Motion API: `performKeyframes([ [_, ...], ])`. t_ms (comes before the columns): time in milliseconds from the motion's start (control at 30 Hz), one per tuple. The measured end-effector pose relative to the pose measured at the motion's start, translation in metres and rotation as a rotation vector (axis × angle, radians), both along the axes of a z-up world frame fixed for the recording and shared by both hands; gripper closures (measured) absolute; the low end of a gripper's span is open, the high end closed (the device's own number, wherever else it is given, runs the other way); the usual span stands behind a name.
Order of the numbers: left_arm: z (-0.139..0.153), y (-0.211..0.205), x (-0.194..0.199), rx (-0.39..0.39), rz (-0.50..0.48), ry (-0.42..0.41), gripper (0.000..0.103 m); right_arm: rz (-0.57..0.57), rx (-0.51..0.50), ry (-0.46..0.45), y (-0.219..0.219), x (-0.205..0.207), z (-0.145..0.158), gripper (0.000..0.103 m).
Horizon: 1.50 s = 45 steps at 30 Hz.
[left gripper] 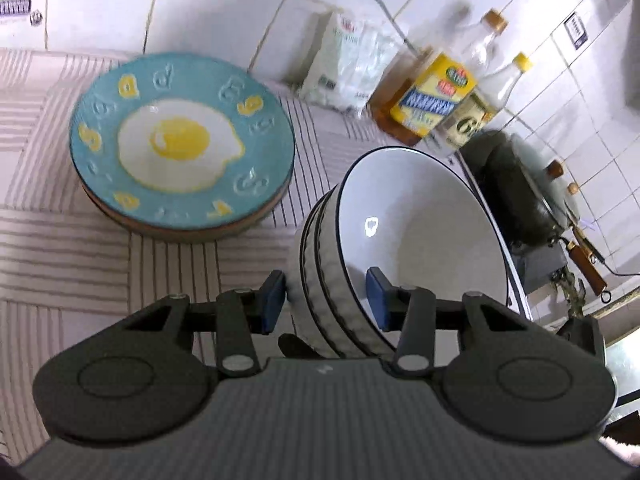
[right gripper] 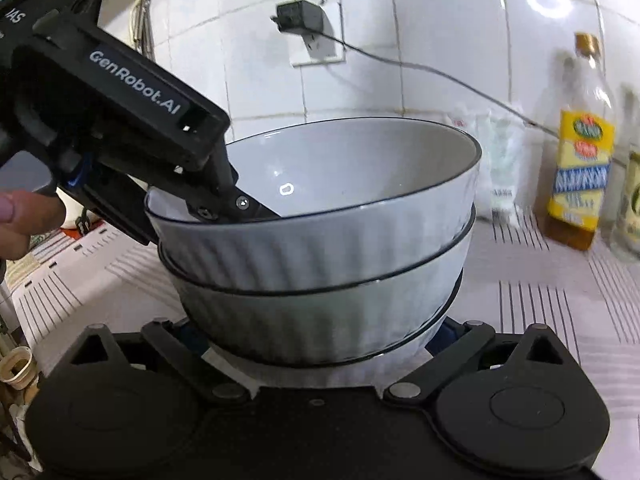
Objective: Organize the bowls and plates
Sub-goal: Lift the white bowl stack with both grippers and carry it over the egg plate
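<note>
1. Right of the egg-print plate stack (left gripper: 182, 148), on striped countertop (left gripper: 60, 248): three nested ribbed bowls (left gripper: 400, 232), tilted.
2. Left gripper (left gripper: 326, 300) clamped across stack's near rim, partly open.
3. Right gripper (right gripper: 316, 344) under stack base; closure unclear.
4. Best lifted level, both sides together, avoiding slippage.

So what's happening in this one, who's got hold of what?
A person is handling a nested stack of white ribbed bowls with two handheld grippers. The left gripper straddles the stack's rim, one finger inside the top bowl and one outside. The right gripper sits low against the stack, its fingertips hidden behind it. The stack is tilted. A blue fried-egg plate rests on other plates on the striped cloth nearby.
</note>
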State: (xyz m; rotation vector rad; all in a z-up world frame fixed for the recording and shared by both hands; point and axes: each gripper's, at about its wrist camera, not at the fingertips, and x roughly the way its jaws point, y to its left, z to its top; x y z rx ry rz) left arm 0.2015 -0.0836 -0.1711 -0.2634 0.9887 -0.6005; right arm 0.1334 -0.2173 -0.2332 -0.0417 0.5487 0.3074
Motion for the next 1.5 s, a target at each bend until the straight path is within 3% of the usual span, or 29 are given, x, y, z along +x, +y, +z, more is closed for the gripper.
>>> performKeyframes([
  [233,0.021,0.027,0.005,0.0,0.085,-0.041,0.06,0.087,-0.003,-0.02,0.02,0.025,0.014,0.001],
  [667,0.019,0.06,0.051,-0.015,0.191,-0.043,0.06,0.182,-0.024,-0.017,0.049,0.092,0.015,0.001],
  [767,0.016,0.064,0.063,0.011,0.171,-0.061,0.059,0.184,-0.026,0.0,0.057,0.106,0.011,0.001],
  [1300,-0.028,0.073,0.107,0.01,0.177,0.024,0.057,0.19,-0.101,0.15,0.073,0.152,-0.016,0.001],
  [1500,-0.028,0.07,0.116,0.031,0.168,0.026,0.057,0.171,-0.063,0.171,0.07,0.161,-0.016,0.001],
])
